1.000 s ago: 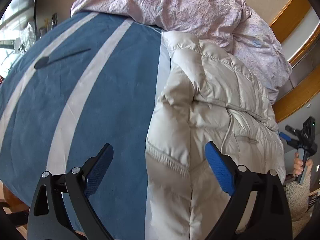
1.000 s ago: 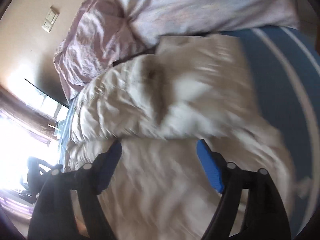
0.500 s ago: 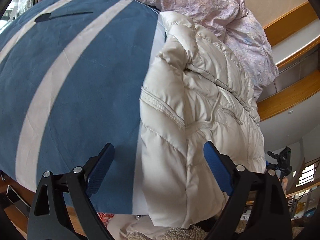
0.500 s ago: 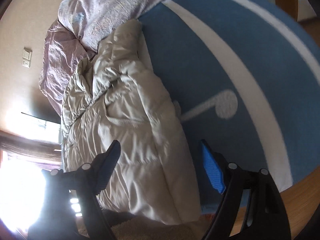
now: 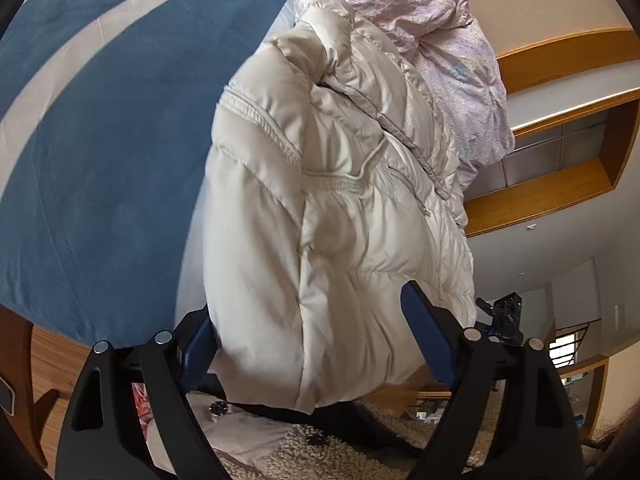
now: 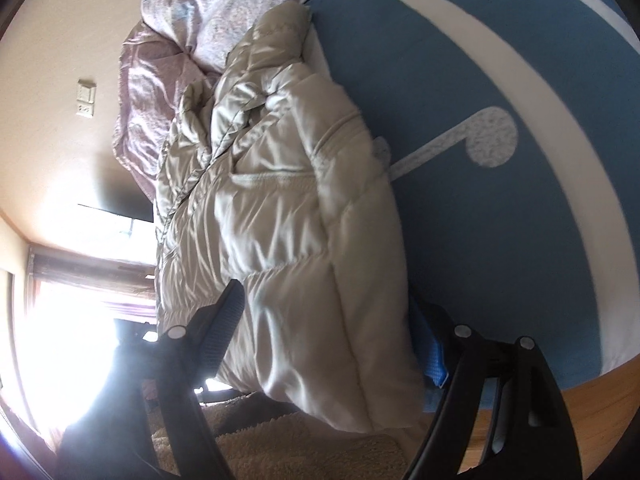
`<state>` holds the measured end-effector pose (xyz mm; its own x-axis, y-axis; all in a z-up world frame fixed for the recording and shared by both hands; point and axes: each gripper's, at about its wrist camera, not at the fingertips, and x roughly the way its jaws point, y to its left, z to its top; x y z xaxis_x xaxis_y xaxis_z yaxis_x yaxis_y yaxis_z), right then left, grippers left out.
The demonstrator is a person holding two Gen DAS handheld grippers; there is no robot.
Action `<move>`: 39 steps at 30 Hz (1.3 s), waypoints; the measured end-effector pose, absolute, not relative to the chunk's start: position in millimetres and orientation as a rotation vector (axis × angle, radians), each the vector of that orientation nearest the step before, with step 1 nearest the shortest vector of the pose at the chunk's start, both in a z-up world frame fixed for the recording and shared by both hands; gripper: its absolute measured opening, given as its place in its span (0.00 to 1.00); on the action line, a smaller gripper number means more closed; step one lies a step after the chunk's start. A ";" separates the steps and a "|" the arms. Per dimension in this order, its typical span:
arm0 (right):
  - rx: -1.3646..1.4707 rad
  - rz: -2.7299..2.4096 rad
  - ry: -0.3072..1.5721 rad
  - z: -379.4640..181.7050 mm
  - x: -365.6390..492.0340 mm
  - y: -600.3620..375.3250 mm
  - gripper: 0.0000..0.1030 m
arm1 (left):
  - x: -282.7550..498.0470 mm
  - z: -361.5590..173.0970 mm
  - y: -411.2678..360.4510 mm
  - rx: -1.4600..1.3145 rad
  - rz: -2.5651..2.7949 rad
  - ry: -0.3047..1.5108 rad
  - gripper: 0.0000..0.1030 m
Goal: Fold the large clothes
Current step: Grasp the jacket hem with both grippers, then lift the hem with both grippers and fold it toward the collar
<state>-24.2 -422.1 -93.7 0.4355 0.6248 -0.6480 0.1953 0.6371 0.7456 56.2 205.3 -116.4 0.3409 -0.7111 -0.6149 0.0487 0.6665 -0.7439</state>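
Left wrist view: left gripper (image 5: 312,340) and right gripper (image 6: 324,336) — jaws closing, not yet clamped — straddle the jacket (image 5: 332,200) hem overhanging the bed (image 5: 100,140), presumably for folding.

Jacket (image 5: 340,220) hem behind left fingers (image 5: 198,346)

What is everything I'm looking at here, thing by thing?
puffer jacket: one, cream, lying on the bed, its near end hanging over the bed's edge
bed cover: one, blue with white stripes, spread under the jacket
duvet: one, pale pink, bunched at the bed's far end
rug: one, beige and shaggy, on the floor below the bed's edge
wall shelves: wooden, on the wall beyond the duvet
left gripper: black with blue pads, jaws closing around the jacket's hanging end
right gripper: black with blue pads, jaws closing around the same end
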 end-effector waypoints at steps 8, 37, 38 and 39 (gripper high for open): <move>0.903 0.369 1.103 -95.6 -29.0 -412.8 0.64 | 48.0 -120.9 207.5 -0.734 -0.534 1.118 0.70; 0.726 0.298 0.838 -10.0 -45.0 -387.3 0.15 | 43.5 -39.4 220.0 -0.656 -0.506 0.823 0.11; 0.723 0.300 0.820 -5.8 -45.9 -386.8 0.14 | 42.8 -35.7 220.2 -0.652 -0.505 0.809 0.11; 0.719 0.299 0.805 -2.3 -45.2 -386.3 0.14 | 43.3 -32.5 220.3 -0.651 -0.503 0.799 0.11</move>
<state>-45.2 -386.3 -2.3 0.6684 0.5007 -0.5500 0.0200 0.7271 0.6862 43.3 220.3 -32.5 0.6008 -0.6329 -0.4884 0.1673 0.6970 -0.6973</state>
